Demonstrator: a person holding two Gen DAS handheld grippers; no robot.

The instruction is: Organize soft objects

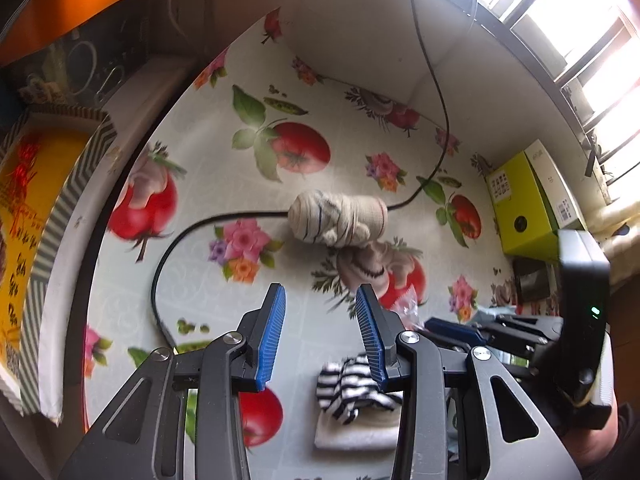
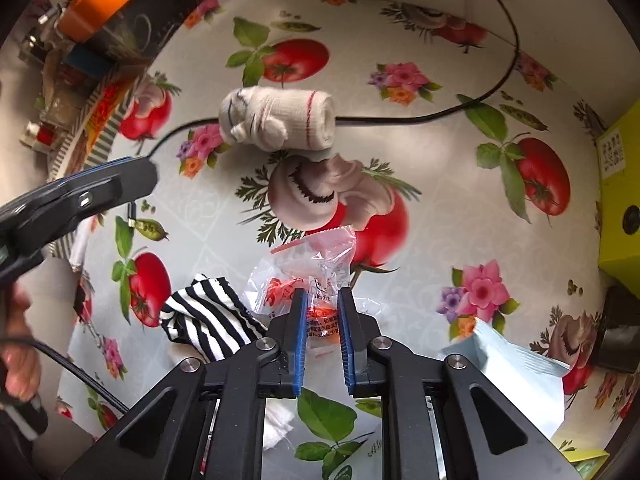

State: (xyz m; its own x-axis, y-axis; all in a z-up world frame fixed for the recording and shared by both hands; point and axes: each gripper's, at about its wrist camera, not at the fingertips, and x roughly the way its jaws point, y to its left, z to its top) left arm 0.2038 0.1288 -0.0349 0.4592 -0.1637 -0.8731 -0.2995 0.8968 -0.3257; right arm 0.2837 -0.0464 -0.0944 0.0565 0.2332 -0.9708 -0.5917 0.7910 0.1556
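Surface: a table under an oilcloth point(image 2: 420, 240) printed with tomatoes, flowers and mushrooms; a black cable point(image 1: 432, 92) curves across it.
Rolled sock: a cream sock roll point(image 1: 338, 218) with thin dark and red stripes lies near the middle of the table, on top of the cable, well ahead of both grippers.
Striped cloth: a black-and-white striped piece point(image 2: 208, 320) lies crumpled toward the near edge, on a white pad in the left wrist view, just left of the plastic bag.
Plastic bag: a clear packet point(image 2: 312, 276) with red print and a red strip lies on the oilcloth between the striped cloth and a pale blue packet point(image 2: 516, 364).
Right gripper: the right gripper point(image 2: 323, 332) points steeply down with its blue pads narrowed around the near end of the plastic bag; they appear to press on it.
Left gripper: the left gripper point(image 1: 320, 332) hangs above the table with its pads well apart and nothing between them.
Only in left wrist view: a bright window along the far edge, a lime-green box point(image 1: 524, 204) at the right edge, a yellow printed box at the left edge.
Only in right wrist view: the bag's printing, the pale blue packet, the person's hand point(image 2: 18, 360) at the left edge.
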